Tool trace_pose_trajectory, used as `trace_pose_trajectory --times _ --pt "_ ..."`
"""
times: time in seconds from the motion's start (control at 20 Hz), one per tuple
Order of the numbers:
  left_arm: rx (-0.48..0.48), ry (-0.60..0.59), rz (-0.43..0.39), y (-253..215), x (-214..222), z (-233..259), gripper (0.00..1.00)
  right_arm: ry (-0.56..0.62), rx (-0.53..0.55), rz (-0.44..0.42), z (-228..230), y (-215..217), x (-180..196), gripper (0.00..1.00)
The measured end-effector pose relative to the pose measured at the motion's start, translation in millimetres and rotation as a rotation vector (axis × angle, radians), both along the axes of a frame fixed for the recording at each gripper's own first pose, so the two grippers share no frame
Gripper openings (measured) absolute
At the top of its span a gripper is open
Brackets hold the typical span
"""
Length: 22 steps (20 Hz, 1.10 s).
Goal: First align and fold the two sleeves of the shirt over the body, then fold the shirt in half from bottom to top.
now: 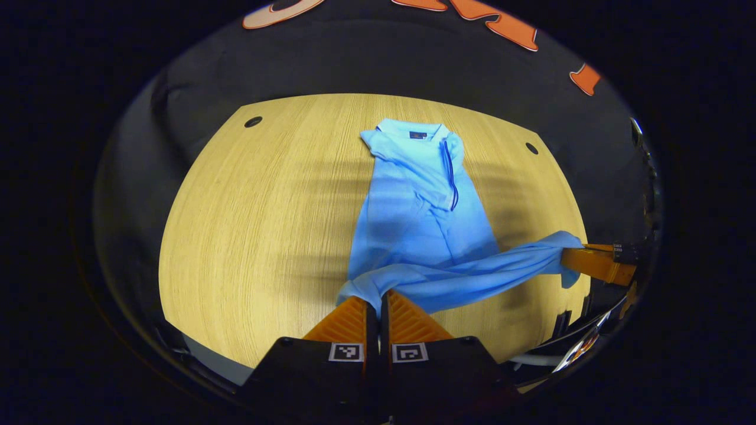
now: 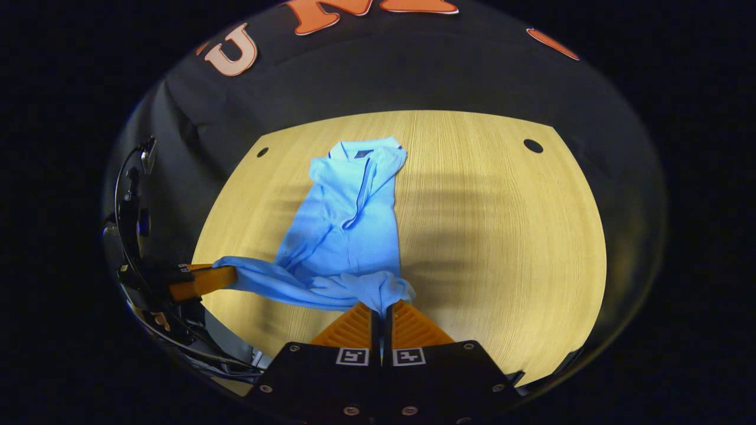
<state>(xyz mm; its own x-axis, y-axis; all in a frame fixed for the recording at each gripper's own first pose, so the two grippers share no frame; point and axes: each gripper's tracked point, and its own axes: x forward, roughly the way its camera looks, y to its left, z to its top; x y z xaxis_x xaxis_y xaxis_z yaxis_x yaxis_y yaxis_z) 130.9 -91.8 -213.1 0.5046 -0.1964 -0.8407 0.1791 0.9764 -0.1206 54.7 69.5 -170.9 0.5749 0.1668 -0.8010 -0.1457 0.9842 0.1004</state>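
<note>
A light blue shirt [image 1: 422, 218] lies along a wooden table [image 1: 248, 236], collar at the far end, both sleeves folded over the body. Its bottom hem is lifted off the table between two grippers: the left gripper [image 1: 378, 298] pinches one corner, the right gripper [image 2: 383, 308] clamps the other.

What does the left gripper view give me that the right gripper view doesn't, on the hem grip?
Left gripper view: the left gripper close up, fingers shut on the shirt's bottom hem, with the right gripper off to the side holding the hem's other corner.

Right gripper view: the mirror case, with the right gripper close up pinching the hem and the left gripper farther off, cables trailing behind it.

Both: sleeves folded over the body, collar at the far end, hem lifted off the wooden table.
</note>
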Motion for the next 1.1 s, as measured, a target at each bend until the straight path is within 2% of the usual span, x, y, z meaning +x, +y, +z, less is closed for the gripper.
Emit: trace_pose_trajectory --times 0.35,0.75,1.1 --pt "-0.022 -0.040 -0.006 -11 65 24 0.04 -0.049 0.008 -0.023 26 -5 60 0.00" --pt "-0.024 -0.098 -0.037 -22 161 35 0.04 -0.096 0.015 -0.083 38 -7 145 0.00" --pt "0.046 -0.174 -0.050 -21 247 19 0.04 -0.087 0.025 -0.130 -3 -3 219 0.00"
